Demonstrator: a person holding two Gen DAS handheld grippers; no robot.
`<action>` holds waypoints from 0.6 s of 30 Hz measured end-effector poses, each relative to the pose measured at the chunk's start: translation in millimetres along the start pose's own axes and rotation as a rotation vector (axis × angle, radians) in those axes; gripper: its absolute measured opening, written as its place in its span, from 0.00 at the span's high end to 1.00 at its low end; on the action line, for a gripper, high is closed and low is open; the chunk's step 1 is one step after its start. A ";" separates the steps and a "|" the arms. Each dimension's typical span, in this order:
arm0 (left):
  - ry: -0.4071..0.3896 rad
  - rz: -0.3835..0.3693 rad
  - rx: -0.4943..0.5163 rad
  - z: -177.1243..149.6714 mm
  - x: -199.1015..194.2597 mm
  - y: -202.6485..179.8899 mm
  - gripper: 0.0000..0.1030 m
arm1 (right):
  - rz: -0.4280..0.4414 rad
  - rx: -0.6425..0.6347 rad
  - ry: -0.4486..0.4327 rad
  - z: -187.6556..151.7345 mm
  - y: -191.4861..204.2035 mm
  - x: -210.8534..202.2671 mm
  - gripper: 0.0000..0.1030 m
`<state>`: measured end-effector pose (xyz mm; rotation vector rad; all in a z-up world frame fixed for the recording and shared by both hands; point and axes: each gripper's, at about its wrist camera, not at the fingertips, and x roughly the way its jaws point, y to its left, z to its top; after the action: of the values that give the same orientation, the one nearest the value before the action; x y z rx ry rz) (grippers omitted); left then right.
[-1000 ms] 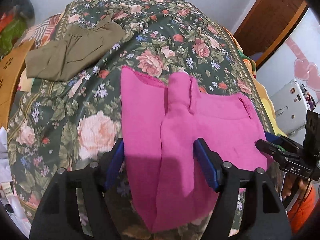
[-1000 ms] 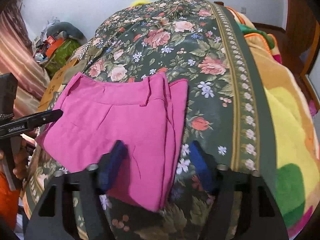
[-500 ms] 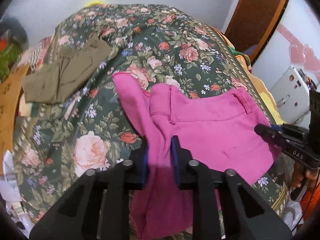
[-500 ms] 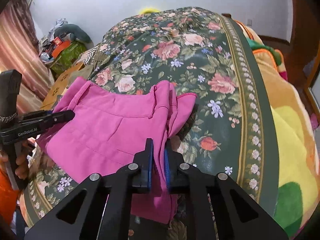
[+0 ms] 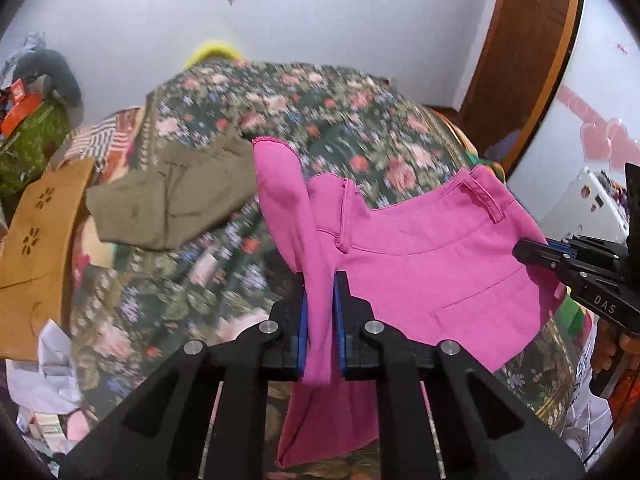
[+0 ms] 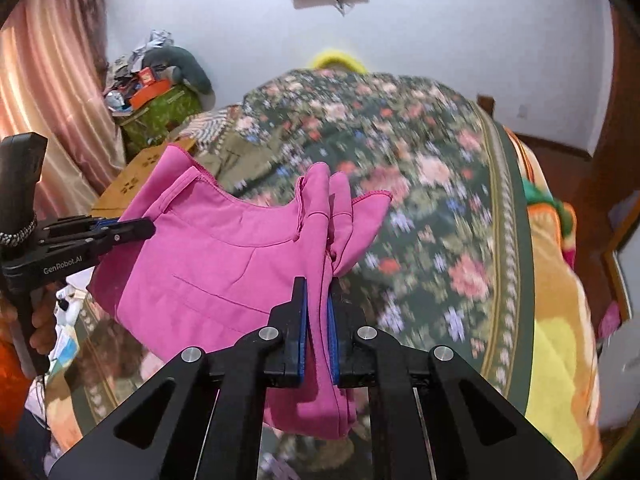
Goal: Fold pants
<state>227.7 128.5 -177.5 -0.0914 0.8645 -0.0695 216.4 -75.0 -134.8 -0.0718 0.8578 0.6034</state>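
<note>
The pink pants hang lifted above the floral bed, stretched between both grippers. My left gripper is shut on one bunched end of the fabric. My right gripper is shut on the other end; it shows at the right edge of the left wrist view, pinching the pants. The left gripper shows in the right wrist view at the pants' far corner. The waistband with a belt loop faces up.
Folded olive pants lie on the bed at the far left. A brown cardboard box stands at the bed's left side. A cluttered green box sits by the curtain. An orange-yellow blanket covers the bed's right side.
Both grippers closed on the pants' ends and lifted them off the bed. The cameras now tilt up toward the wall, and the pants hang in the air.
</note>
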 end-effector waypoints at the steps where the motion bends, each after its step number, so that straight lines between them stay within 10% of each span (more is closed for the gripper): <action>1: -0.014 0.005 -0.004 4.2 -3.5 7.1 0.89 | 0.001 -0.012 -0.006 5.8 4.9 1.8 0.93; 18: -0.032 0.145 -0.104 46.6 31.7 146.5 0.89 | 0.057 -0.100 -0.006 96.9 79.1 125.9 0.93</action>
<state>287.2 273.4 -187.3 -0.1268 0.8400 0.1123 304.3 78.6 -148.3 -0.1366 0.8263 0.6991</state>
